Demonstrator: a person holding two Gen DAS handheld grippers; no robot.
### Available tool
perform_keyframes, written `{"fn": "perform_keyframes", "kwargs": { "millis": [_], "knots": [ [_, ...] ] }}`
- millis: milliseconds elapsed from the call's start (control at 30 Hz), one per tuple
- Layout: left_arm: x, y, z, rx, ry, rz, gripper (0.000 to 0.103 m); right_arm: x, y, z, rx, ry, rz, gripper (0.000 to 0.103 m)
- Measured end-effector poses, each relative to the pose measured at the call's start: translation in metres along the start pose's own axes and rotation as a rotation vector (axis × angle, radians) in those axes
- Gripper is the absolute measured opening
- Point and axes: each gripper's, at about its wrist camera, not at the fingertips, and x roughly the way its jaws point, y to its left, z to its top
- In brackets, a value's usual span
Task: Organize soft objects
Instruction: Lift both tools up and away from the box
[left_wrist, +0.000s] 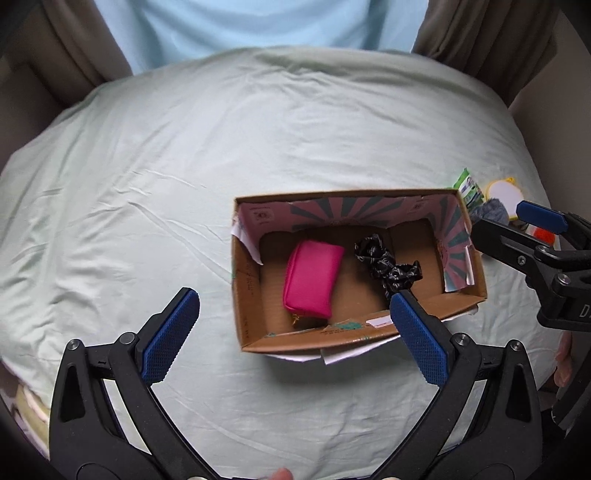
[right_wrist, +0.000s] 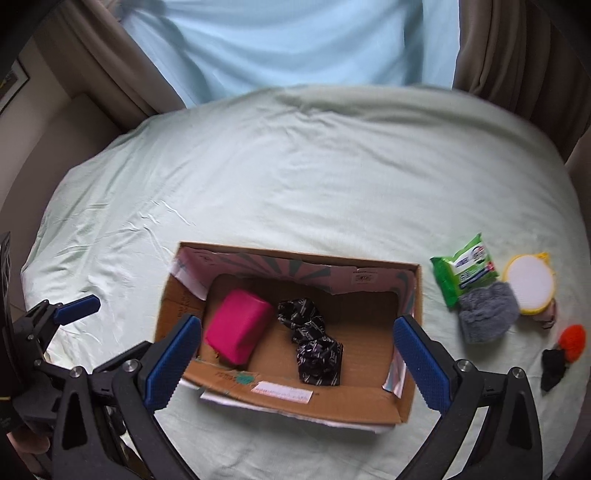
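An open cardboard box (left_wrist: 251, 295) (right_wrist: 173, 317) sits on a pale green bedsheet. Inside lie a pink pouch (left_wrist: 313, 283) (right_wrist: 238, 325) and a black patterned cloth (left_wrist: 388, 264) (right_wrist: 314, 341). My left gripper (left_wrist: 295, 336) is open and empty, held above the box's near left side. My right gripper (right_wrist: 297, 360) is open and empty above the box's near edge. To the right of the box lie a green wipes pack (right_wrist: 465, 269), a grey fluffy item (right_wrist: 485, 312), a round white and yellow pad (right_wrist: 530, 282) and an orange pompom with a black piece (right_wrist: 570, 341).
The bedsheet (left_wrist: 184, 166) (right_wrist: 332, 177) spreads wide around the box. Brown curtains (right_wrist: 517, 55) and a light blue panel (right_wrist: 295, 44) stand behind the bed. Each gripper shows at the edge of the other's view.
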Motion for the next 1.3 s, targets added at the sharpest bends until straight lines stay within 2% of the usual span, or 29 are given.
{"fn": "perform_keyframes", "kwargs": {
  "millis": [233, 367, 667, 767, 867, 1133, 1300],
  "knots": [
    [-0.068, 0.010, -0.015, -0.064, -0.114, 0.007, 0.102, -0.073, 0.020, -0.017, -0.035, -0.140, -0.040, 0.103],
    [-0.112, 0.008, -0.027, -0.063, -0.214, 0.049, 0.103, -0.119, 0.028, -0.029, -0.035, -0.218, -0.068, 0.103],
    [-0.179, -0.011, -0.048, -0.047, -0.355, 0.045, 0.103, -0.199, 0.022, -0.061, -0.028, -0.378, -0.187, 0.103],
    [-0.189, -0.023, -0.049, -0.031, -0.383, 0.035, 0.103, -0.220, 0.012, -0.074, 0.001, -0.421, -0.238, 0.103],
    [-0.196, -0.036, -0.048, -0.004, -0.408, 0.002, 0.103, -0.232, -0.001, -0.085, 0.033, -0.424, -0.281, 0.103],
    [-0.193, -0.089, -0.036, 0.064, -0.397, -0.079, 0.103, -0.265, -0.050, -0.110, 0.105, -0.446, -0.384, 0.103],
    [-0.189, -0.128, -0.029, 0.073, -0.397, -0.091, 0.103, -0.285, -0.092, -0.117, 0.108, -0.463, -0.399, 0.103]
  ]
}}
